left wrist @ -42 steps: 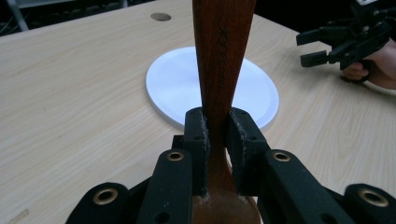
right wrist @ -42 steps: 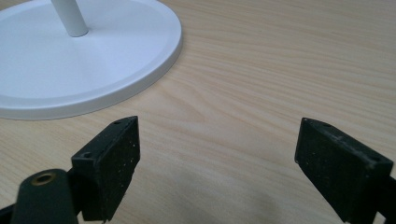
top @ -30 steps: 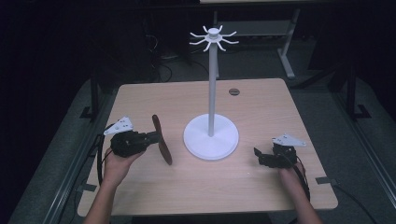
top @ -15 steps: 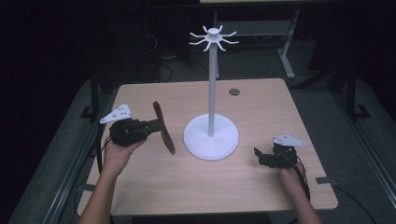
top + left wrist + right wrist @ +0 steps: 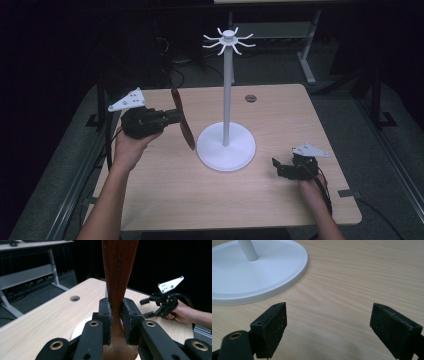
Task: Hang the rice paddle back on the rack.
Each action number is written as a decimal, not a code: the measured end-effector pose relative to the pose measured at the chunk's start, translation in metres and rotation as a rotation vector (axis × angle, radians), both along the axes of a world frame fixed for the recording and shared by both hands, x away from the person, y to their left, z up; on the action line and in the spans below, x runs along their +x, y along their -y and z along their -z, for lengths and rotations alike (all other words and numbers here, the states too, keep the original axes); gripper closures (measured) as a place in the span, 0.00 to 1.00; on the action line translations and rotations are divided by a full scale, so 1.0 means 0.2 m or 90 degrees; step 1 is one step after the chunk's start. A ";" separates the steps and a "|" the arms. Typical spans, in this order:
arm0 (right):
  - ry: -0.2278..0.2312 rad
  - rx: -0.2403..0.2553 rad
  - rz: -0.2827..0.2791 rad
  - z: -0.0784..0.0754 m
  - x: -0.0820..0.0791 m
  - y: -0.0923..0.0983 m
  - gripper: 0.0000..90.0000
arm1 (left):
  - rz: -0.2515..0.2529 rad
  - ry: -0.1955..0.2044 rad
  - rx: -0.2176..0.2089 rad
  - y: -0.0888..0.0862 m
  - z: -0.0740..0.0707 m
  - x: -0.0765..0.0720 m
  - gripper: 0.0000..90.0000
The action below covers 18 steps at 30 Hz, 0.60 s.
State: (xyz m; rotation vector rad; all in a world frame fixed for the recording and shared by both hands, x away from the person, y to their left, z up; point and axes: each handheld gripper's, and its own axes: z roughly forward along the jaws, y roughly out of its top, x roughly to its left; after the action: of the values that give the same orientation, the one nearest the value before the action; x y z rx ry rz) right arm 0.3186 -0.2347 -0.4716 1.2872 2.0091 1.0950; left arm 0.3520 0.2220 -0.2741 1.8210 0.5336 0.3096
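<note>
Left gripper jaws clamped on wooden spatula, blade sticking beyond them; right gripper jaws apart over tabletop.

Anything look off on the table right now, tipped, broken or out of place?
Nothing stands out. The white stand sits upright on the table. The left gripper clamps the wooden utensil squarely by its narrow neck, and the right gripper rests open near the stand's base.
</note>
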 end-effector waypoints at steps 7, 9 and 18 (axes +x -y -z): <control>0.001 0.002 0.000 0.00 0.00 0.00 0.15 | 0.015 0.015 0.001 0.05 -0.13 0.06 0.87; 0.000 0.001 -0.001 0.00 0.00 0.00 0.15 | 0.017 0.015 0.002 0.06 -0.16 0.07 0.87; 0.003 0.002 -0.001 0.00 0.00 0.00 0.15 | 0.027 0.034 0.008 0.12 -0.29 0.14 0.87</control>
State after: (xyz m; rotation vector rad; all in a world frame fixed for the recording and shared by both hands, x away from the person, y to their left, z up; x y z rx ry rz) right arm 0.3188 -0.2356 -0.4714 1.2827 2.0062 1.1010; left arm 0.3798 0.1983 -0.2157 1.8290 0.4555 0.3332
